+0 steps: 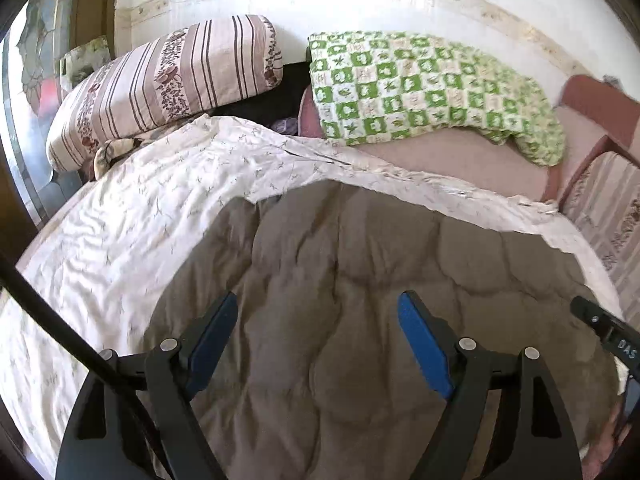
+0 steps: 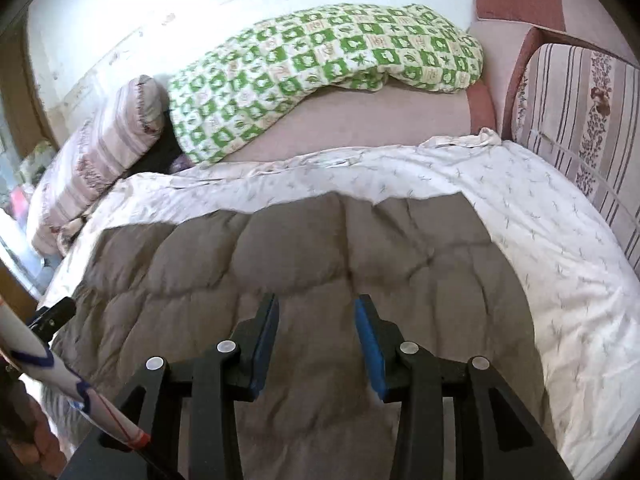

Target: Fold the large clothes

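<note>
Left wrist view: the left tool (image 1: 318, 312) is hovering with its blue pads (image 1: 420, 344) standing wide apart and nothing between them, over the brown quilted side of the quilt (image 1: 340, 280). Right wrist view: the right tool (image 2: 317, 316) is likewise holding its jaws apart, more narrowly, gripping nothing, above the same brown panel. The quilt (image 2: 320, 248) is lying spread on the bed, its white printed side (image 2: 560, 240) framing the brown fold, its long axis running across both views. Beyond it, a green checked blanket (image 1: 420, 88) and a striped pillow (image 1: 168, 80) are lying against the wall (image 1: 320, 0); a striped cushion (image 2: 580, 120) is flanking the right edge.
</note>
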Available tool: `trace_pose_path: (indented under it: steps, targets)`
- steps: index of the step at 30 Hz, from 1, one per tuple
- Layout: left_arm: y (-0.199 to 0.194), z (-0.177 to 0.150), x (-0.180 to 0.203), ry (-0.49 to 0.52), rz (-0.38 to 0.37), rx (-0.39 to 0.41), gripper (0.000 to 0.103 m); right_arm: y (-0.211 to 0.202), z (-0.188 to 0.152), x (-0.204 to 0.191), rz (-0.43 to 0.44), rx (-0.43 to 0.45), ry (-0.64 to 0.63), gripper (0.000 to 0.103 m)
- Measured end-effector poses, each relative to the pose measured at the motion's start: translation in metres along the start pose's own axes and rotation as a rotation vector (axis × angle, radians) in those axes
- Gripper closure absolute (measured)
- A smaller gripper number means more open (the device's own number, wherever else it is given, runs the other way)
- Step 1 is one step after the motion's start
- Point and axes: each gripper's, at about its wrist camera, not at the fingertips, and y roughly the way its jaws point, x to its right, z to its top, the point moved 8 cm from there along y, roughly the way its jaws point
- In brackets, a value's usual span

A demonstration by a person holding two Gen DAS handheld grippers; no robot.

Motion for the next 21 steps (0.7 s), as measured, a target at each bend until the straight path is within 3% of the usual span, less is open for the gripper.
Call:
trace_pose_path:
  steps: [5, 7, 12, 17, 21]
  targets:
    - [0.055, 0.003, 0.003, -0.008, 0.023, -0.098, 0.021, 0.057, 0.011, 0.012, -0.041, -0.1, 0.032, 0.06]
    - [0.073, -0.003, 0.003, -0.015, 0.017, -0.131, 0.021, 0.07, 0.005, 0.016, -0.044, -0.129, 0.039, 0.054]
    - [0.089, -0.004, 0.008, 0.014, 0.013, -0.131, 0.018, 0.089, 0.003, 0.019, -0.039, -0.168, 0.054, 0.05]
    - [0.09, -0.005, 0.008, 0.008, 0.008, -0.125, 0.017, 0.089, 0.003, 0.02, -0.029, -0.158, 0.061, 0.05]
    - [0.074, -0.003, 0.007, -0.007, -0.004, -0.081, 0.017, 0.066, 0.01, 0.016, -0.058, -0.087, 0.042, 0.049]
